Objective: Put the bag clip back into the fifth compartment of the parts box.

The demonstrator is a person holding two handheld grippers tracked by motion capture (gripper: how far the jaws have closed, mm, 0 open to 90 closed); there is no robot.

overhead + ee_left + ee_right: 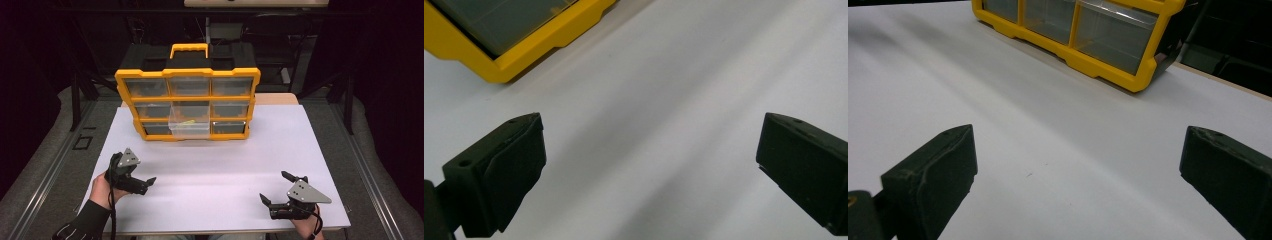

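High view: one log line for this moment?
left gripper: open, empty | right gripper: open, empty | yellow organizer: upright on white table | middle clear drawer: pulled out

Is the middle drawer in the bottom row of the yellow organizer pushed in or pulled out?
Pulled out. The clear drawer juts forward from the yellow organizer, while neighbouring drawers sit flush.

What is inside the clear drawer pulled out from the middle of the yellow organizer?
The pulled-out drawer of the organizer shows something small and yellowish lying inside; what it is cannot be told. The other drawers are shut and dark, their contents unreadable.
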